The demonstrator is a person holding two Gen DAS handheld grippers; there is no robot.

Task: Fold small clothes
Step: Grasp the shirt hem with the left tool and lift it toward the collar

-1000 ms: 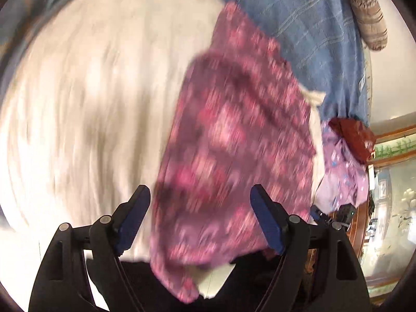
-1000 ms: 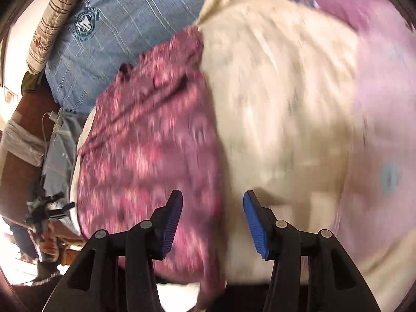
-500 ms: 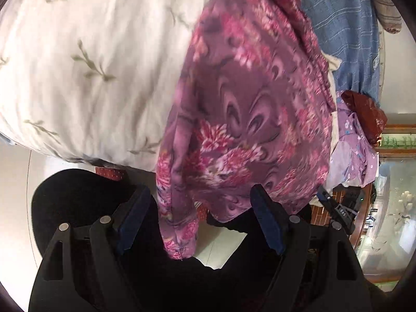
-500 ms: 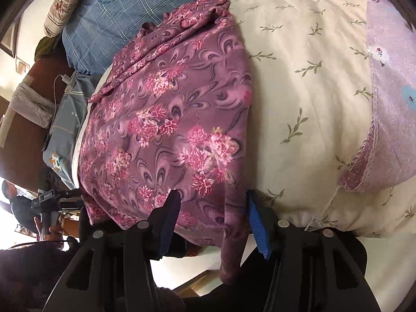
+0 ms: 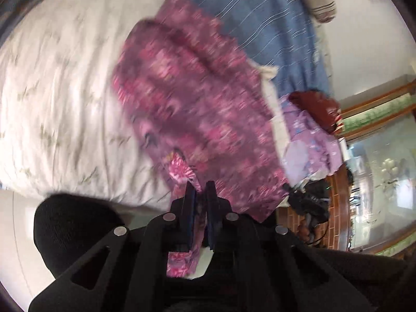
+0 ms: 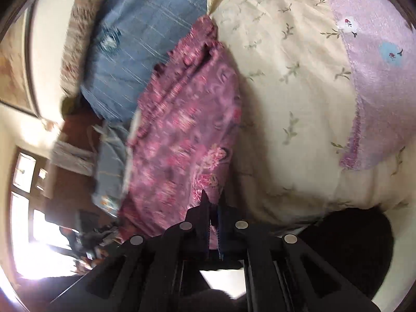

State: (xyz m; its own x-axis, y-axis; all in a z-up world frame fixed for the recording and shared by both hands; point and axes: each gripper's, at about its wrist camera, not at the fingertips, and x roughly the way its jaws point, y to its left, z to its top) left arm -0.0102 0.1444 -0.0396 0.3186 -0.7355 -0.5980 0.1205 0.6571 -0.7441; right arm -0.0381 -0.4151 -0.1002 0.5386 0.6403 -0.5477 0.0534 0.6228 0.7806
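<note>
A purple-pink floral garment (image 5: 197, 98) lies lengthwise on the cream leaf-print bedspread (image 5: 59, 91). My left gripper (image 5: 200, 186) is shut on the garment's near hem at one corner; cloth hangs down between the fingers. In the right wrist view the same garment (image 6: 182, 135) lies left of centre. My right gripper (image 6: 212, 199) is shut on its near hem at the other corner. The view is motion-blurred.
A blue striped blanket (image 5: 260, 26) covers the head of the bed, with a striped bolster (image 5: 319, 2) beyond. Lilac and dark red clothes (image 5: 309, 135) are piled at the bed's side. A lilac blanket (image 6: 374, 78) lies on the other side. The bed's near edge is just below both grippers.
Both grippers were open around the garment's near hem; now both have shut on it. The near hem has been lifted and the garment bunches toward the head of the bed.
</note>
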